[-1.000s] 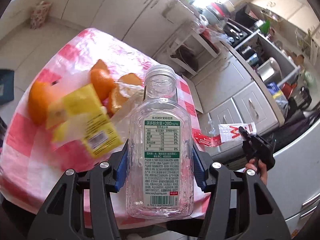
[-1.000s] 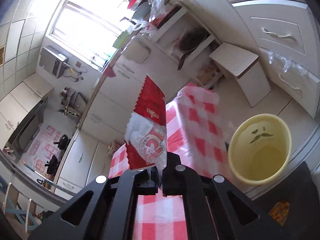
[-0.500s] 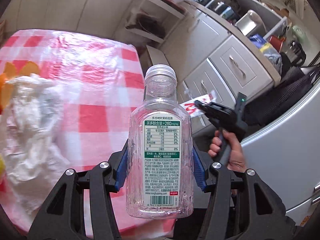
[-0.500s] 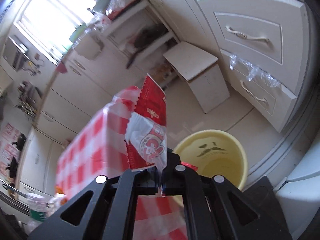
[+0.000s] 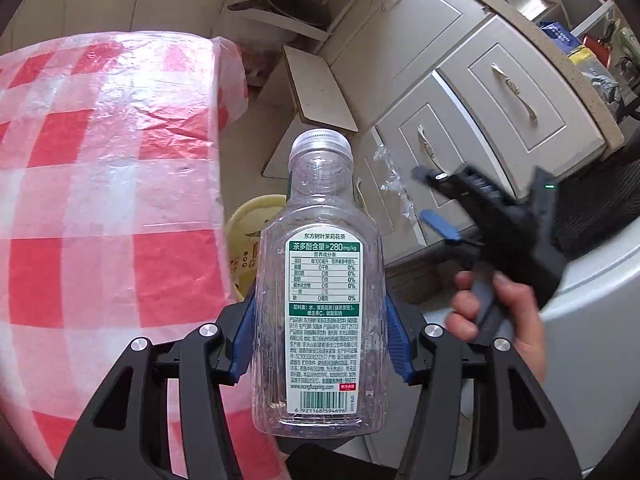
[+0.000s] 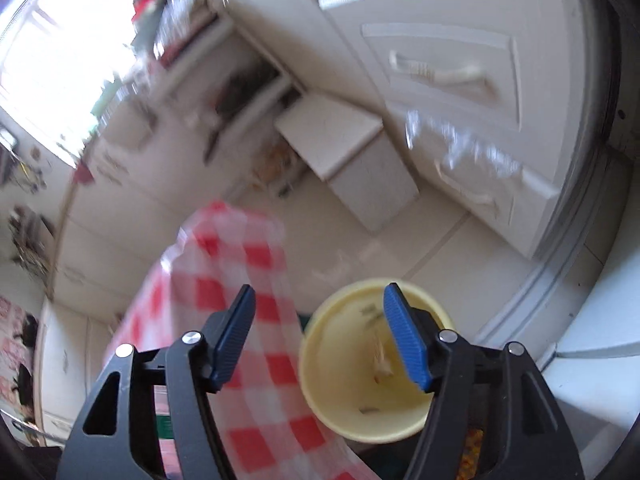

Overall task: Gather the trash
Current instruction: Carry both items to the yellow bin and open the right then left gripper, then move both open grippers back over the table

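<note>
My left gripper [image 5: 320,330] is shut on a clear empty plastic bottle [image 5: 320,208] with a green-and-white label, held upright past the table's edge. Below and behind the bottle stands a yellow bin [image 5: 248,216] on the floor, with a red-printed scrap showing inside it. In the right wrist view my right gripper [image 6: 320,300] hangs over the bin [image 6: 352,420]; its jaws are opening and nothing is between the blue pads [image 6: 404,340]. A pale blurred scrap shows inside the bin. The right gripper [image 5: 424,192] also shows in the left wrist view, held by a hand [image 5: 500,312].
A table with a red-and-white checked cloth [image 5: 100,160] under clear plastic stands left of the bin, its corner [image 6: 240,264] close to the rim. Cream cabinets with drawer handles [image 5: 516,96] line the far side. A low white stool [image 6: 332,136] stands on the floor beyond.
The right jaws have opened and the red-and-white wrapper they held is gone from them. The left gripper has swung right with the bottle, off the table's trash and towards the bin.
</note>
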The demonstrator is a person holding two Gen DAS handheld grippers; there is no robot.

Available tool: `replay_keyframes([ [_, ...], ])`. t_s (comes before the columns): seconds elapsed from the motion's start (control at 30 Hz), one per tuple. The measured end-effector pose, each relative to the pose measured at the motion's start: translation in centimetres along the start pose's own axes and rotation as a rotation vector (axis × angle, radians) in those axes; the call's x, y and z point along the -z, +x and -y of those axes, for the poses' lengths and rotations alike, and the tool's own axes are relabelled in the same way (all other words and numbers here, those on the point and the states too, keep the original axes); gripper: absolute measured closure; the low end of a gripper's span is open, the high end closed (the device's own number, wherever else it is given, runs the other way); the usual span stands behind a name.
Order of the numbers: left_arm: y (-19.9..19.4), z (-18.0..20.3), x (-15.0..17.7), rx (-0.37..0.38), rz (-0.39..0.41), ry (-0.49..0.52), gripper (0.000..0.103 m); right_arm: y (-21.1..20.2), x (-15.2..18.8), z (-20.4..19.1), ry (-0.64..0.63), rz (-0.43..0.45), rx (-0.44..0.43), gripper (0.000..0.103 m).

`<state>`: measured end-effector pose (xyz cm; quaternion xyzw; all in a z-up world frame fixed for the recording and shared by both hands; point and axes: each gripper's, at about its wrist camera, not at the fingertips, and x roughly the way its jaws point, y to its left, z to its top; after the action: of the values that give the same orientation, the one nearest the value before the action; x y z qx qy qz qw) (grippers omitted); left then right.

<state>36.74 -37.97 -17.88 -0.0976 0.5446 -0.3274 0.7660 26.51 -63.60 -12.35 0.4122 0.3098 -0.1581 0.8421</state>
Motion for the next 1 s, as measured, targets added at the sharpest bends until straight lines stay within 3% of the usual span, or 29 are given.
replay_keyframes([
  [0.2, 7.4, 2.1, -2.7, -0.092, -0.076, -0.043, 0.05, -6.2, -2.1, -2.2, 0.0, 0.202, -0.086, 0.03],
  [0.3, 9.2, 2.3, -3.5, -0.108, -0.096, -0.063, 0.05, -6.5, -2.1, -3.0, -0.012, 0.215, -0.097, 0.03],
  [0.4, 8.4, 2.4, -3.4, -0.094, -0.088, -0.065, 0.048, -6.0, -2.0, -3.8, -0.035, 0.2, -0.098, 0.03],
  [0.6, 0.3, 1.8, -1.0, -0.101, -0.004, -0.017, 0.043, -5.2, -1.4, -6.0, -0.069, 0.188, -0.103, 0.03],
  [0.7, -5.8, 0.7, 1.6, -0.132, 0.077, 0.027, 0.033, -5.2, -0.3, -8.1, -0.116, 0.173, -0.124, 0.03],
  [0.87, -16.2, -3.4, 7.4, -0.251, 0.183, 0.062, 0.029, -5.3, 2.7, -13.1, -0.224, 0.144, -0.183, 0.027],
  [1.0, -24.0, -8.9, 12.0, -0.358, 0.239, -0.038, 0.028, -5.5, 6.0, -17.0, -0.31, 0.118, -0.232, 0.024],
])
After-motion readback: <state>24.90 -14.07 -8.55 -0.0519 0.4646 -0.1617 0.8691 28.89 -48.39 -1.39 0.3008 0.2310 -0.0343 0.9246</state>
